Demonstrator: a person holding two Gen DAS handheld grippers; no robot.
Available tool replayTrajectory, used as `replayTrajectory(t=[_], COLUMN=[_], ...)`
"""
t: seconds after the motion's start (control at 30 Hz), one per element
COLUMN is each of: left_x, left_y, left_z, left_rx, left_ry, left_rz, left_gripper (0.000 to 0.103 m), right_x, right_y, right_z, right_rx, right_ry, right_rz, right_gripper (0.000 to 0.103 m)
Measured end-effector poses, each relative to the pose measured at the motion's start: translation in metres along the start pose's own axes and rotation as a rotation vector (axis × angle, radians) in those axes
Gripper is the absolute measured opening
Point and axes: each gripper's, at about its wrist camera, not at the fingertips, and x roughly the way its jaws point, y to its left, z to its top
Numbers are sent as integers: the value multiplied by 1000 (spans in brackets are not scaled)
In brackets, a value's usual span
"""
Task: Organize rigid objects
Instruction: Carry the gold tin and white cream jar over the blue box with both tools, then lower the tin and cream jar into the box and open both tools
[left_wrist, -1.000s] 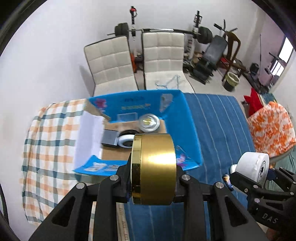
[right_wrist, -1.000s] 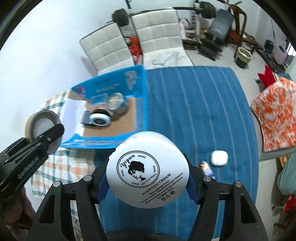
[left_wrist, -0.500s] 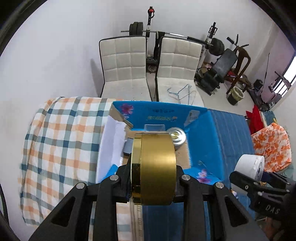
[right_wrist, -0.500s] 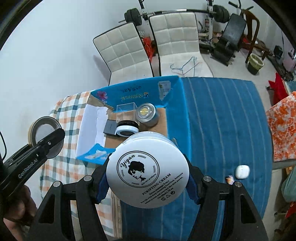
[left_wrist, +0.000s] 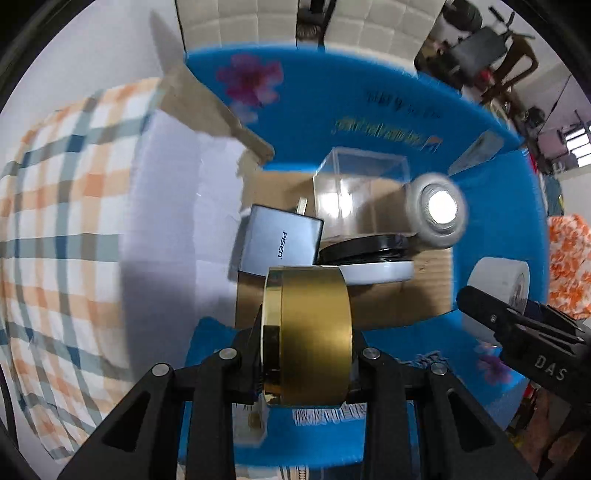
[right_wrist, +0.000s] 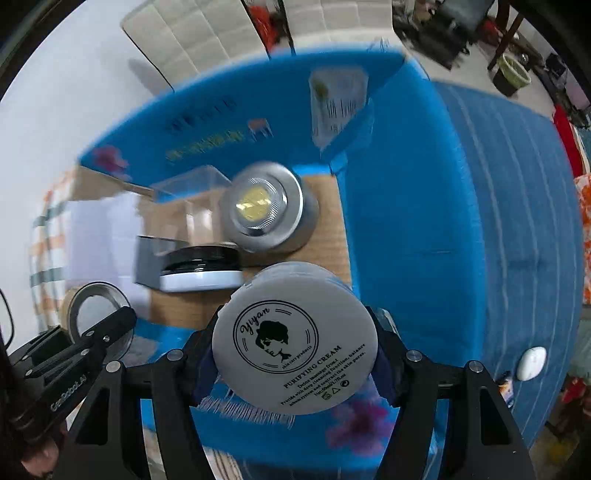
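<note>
My left gripper (left_wrist: 306, 350) is shut on a gold round tin (left_wrist: 306, 332), held on edge over the near part of the blue cardboard box (left_wrist: 369, 110). My right gripper (right_wrist: 295, 354) is shut on a white cream jar (right_wrist: 295, 338) with a printed lid, over the box's near right corner. In the box lie a grey power bank (left_wrist: 277, 243), a clear plastic cube (left_wrist: 360, 188), a silver round tin (right_wrist: 264, 205) and a black and white jar (right_wrist: 201, 267). The right gripper (left_wrist: 517, 321) with its jar shows at the right of the left wrist view.
The box (right_wrist: 221, 122) sits on a bed between a checked cloth (left_wrist: 55, 229) and a blue striped cloth (right_wrist: 498, 221). A small white case (right_wrist: 532, 363) lies on the blue cloth at right. Padded chairs (right_wrist: 207, 40) stand behind. Bare cardboard floor (left_wrist: 399, 302) shows near the jars.
Both grippers have moved forward and down toward the box, which now fills both views. Each still holds its tin or jar.
</note>
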Motion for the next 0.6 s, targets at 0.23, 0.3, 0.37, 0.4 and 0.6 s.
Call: replayTrajectory(t=[0.23,0.3,0.37,0.4,0.6], left_x=[33,39,45,48,51], left_y=[2,5,7,9,11], left_z=[3,3,1,0,-6], left_rx=[2,-9,-14,-15,-19], left_ry=[83,104,130,145,155], left_rz=[9,-1,-8,-6,8], left_gripper=[26,26,26,27,27], right_x=[48,55,62,64,79], right_y=[-7,-9,-8,-8,-8], right_z=[12,13,15,17,23], right_rx=[14,17,-1,0,-17], right_ry=[96,111,134,141,191], right_rz=[-11,-11,-19,-21,-50], right_gripper=[70,70,70,70,71])
